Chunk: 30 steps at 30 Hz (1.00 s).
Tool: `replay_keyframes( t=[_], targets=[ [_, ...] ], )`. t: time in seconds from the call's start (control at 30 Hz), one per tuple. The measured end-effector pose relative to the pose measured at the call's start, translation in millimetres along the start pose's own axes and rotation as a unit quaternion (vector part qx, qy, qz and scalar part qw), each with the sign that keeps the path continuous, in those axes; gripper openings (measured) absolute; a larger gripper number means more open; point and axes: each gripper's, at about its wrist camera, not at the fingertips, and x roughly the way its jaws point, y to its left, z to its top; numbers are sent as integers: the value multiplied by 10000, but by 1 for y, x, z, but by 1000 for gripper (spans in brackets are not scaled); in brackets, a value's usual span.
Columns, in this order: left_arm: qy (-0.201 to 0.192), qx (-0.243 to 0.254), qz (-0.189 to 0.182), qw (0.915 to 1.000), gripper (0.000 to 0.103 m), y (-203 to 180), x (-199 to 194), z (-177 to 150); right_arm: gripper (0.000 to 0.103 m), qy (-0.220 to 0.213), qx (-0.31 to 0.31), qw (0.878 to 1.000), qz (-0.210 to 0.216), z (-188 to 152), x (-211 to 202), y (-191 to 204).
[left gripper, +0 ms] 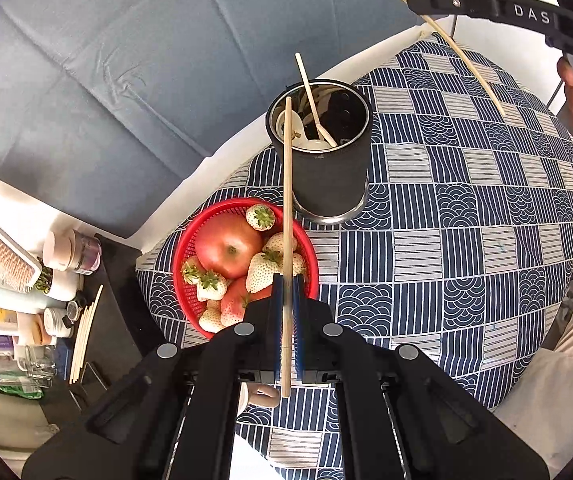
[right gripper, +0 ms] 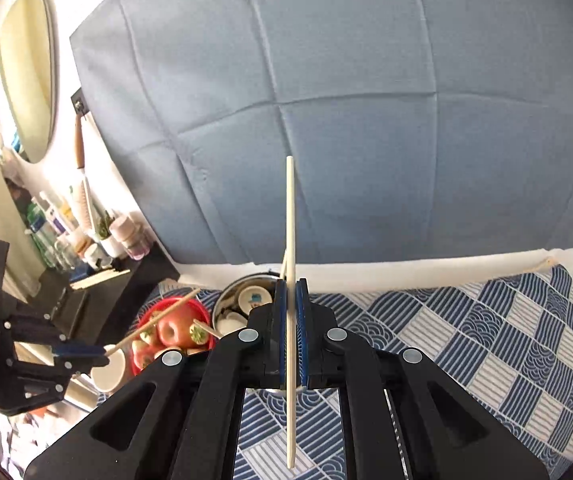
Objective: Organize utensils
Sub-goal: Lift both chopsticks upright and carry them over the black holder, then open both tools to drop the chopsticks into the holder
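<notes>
Left gripper (left gripper: 286, 292) clenched on a wooden chopstick (left gripper: 287, 216), blue pads pressed flat against both sides of the stick. Held above the red fruit basket (left gripper: 184, 240), with the chopstick's far tip reaching up over the rim of the dark utensil holder (left gripper: 330, 172). Back end of the stick poking out behind the pads, over the patterned cloth.

Right gripper (right gripper: 291, 300) likewise clamped around a second chopstick (right gripper: 291, 240), which stands nearly upright against the blue backdrop (right gripper: 326, 100). Lower end trailing down between the black linkages. In the left wrist view, seen at the upper right, raised well above the table with its pale chopstick slanting down toward the checked cloth.

Utensil holder standing upright on the blue-and-white patterned tablecloth (left gripper: 466, 240), just beside the basket. Inside: white spoons (left gripper: 314, 144) and one long white handle (left gripper: 306, 80) leaning out over the rim. Exact count of utensils inside not clear.

Basket filled with a red apple (left gripper: 228, 246) and pale strawberries (left gripper: 260, 218). Off the table's left edge, a dark shelf (left gripper: 114, 312) with bottles, a hairbrush (left gripper: 6, 256) and a bundle of spare chopsticks (left gripper: 84, 332) lying on it. Oval mirror (right gripper: 26, 72) on the wall in the right wrist view.
</notes>
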Motion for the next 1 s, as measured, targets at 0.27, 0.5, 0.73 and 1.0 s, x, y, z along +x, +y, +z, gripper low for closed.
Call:
replay_keyframes(
  t=[0.27,0.5,0.73,1.0],
  targets=[
    [631,403,135,9971,5,-13,8,33,5,-139,-441,9952,864,24,24,-5],
    [1269,733,85,9892,5,-25,17,59,5,-333,-748,9812,1747,32,45,-6],
    [1912,988,296,9761,5,-30,28,86,5,-389,-710,9673,2405,35,84,-17],
    [2517,1359,367,9575,5,-35,45,114,5,-343,-242,9529,3004,27,134,-34]
  ],
)
